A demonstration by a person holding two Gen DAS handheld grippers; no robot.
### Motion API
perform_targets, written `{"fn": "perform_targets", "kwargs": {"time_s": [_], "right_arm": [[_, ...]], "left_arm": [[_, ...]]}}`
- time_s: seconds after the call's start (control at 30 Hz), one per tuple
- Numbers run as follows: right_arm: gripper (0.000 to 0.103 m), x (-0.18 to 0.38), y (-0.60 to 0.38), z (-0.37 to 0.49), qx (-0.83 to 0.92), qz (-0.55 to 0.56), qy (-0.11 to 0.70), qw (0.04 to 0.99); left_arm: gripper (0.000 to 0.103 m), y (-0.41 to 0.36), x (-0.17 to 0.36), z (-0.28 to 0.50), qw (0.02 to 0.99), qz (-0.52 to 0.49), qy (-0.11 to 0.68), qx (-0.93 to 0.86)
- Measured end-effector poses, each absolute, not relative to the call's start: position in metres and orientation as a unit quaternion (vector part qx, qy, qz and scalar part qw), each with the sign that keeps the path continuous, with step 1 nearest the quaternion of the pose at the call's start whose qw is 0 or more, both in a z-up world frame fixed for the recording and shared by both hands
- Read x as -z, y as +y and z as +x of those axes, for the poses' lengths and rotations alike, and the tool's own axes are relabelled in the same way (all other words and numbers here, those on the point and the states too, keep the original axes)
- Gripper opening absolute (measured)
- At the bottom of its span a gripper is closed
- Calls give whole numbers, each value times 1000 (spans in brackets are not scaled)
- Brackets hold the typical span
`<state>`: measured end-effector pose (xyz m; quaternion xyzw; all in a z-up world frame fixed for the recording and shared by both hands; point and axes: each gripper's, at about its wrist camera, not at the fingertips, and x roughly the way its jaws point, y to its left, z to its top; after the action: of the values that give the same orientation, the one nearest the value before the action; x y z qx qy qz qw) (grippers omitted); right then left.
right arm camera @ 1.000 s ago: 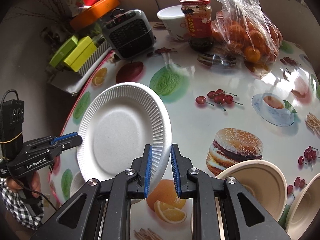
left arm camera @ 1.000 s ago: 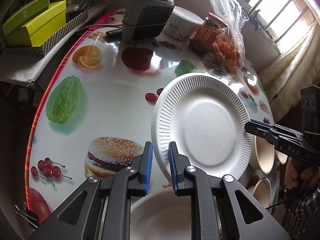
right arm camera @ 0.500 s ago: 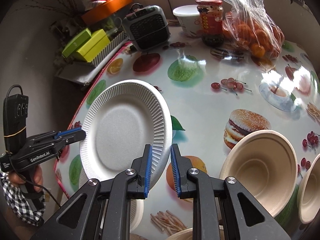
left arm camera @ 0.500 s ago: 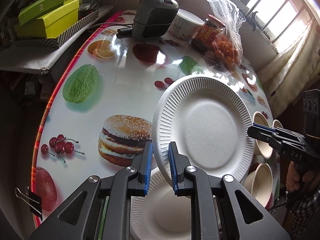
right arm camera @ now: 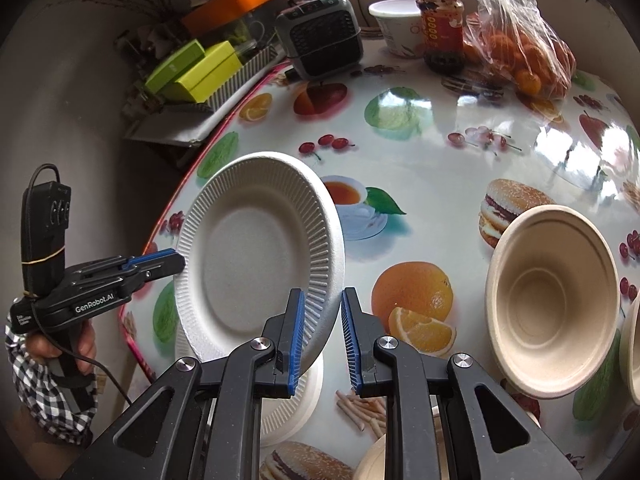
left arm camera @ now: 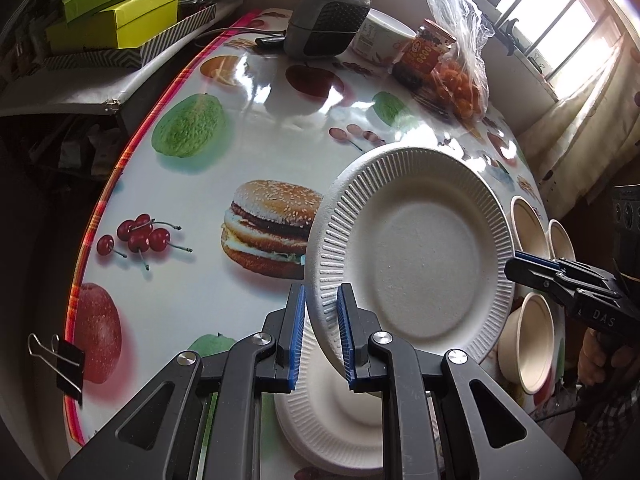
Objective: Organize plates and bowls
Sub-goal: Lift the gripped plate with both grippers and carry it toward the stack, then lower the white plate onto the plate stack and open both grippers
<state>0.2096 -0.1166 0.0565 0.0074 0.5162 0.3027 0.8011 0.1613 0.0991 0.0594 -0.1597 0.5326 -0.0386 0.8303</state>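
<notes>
A white ribbed paper plate point(left arm camera: 416, 252) hangs tilted above the fruit-print table point(left arm camera: 192, 288). My left gripper point(left arm camera: 320, 292) is shut on its near rim. My right gripper point(left arm camera: 516, 260) pinches the opposite rim. In the right wrist view the same plate point(right arm camera: 256, 252) sits between the right gripper point(right arm camera: 322, 296) and the left gripper point(right arm camera: 178, 262). Beneath it a stack of white plates point(left arm camera: 332, 432) lies on the table, also seen as the stack point(right arm camera: 296, 396) near the table edge. A beige bowl point(right arm camera: 552, 300) stands to the right, with other bowls point(left arm camera: 528, 354) beside it.
At the far side stand a grey heater point(left arm camera: 328, 12), a white cup point(left arm camera: 380, 36), a red-label jar point(left arm camera: 424, 56) and a bag of oranges point(left arm camera: 460, 80). Green boxes point(left arm camera: 116, 16) sit on a shelf beyond the table edge. A binder clip point(left arm camera: 60, 360) grips the tablecloth.
Both grippers have carried the plate together across the table toward its near edge. The plate stack below has come further into view under the held plate.
</notes>
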Motion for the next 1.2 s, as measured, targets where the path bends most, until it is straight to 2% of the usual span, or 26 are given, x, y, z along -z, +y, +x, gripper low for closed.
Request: {"fn": "perform_targets", "kwargs": {"time_s": [1.2], "right_arm": [[19,-18,-106,155,-303,-9,542,784]], "left_arm": [[17,98,-34,106,820,-148,552,35]]}}
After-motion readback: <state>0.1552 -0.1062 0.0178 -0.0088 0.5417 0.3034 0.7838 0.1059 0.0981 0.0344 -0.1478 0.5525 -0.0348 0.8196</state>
